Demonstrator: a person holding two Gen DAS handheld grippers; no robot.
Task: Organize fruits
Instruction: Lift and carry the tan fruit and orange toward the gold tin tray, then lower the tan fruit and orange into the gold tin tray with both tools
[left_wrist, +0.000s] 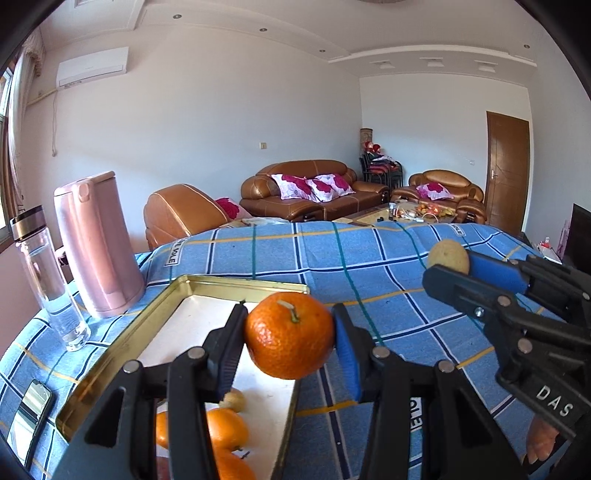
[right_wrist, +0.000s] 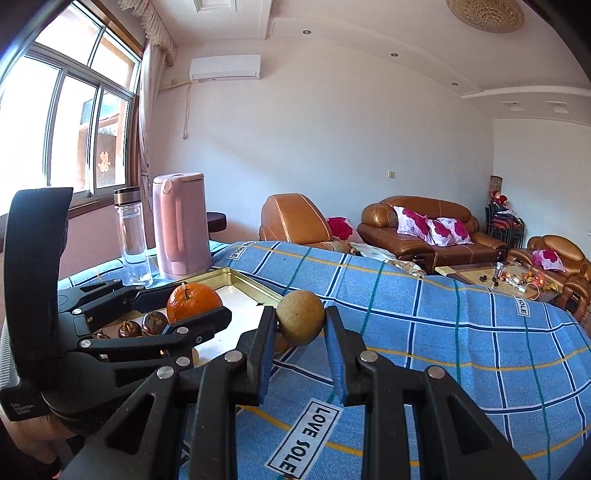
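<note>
Taking the tray (left_wrist: 122, 332) as landmark: the kettle (left_wrist: 98, 243) and bottle (left_wrist: 48, 280) are set behind it, a phone (left_wrist: 31, 413) left of it, fruit (left_wrist: 225, 428) inside it.

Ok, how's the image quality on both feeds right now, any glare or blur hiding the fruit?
Left wrist view: orange in the left tool is sharp and evenly lit; heavy fisheye bending and dark corners. Right wrist view: window is blown out white at the left, but the tan fruit in the right tool stays clear; the tin tray shows mild sheen only.
</note>
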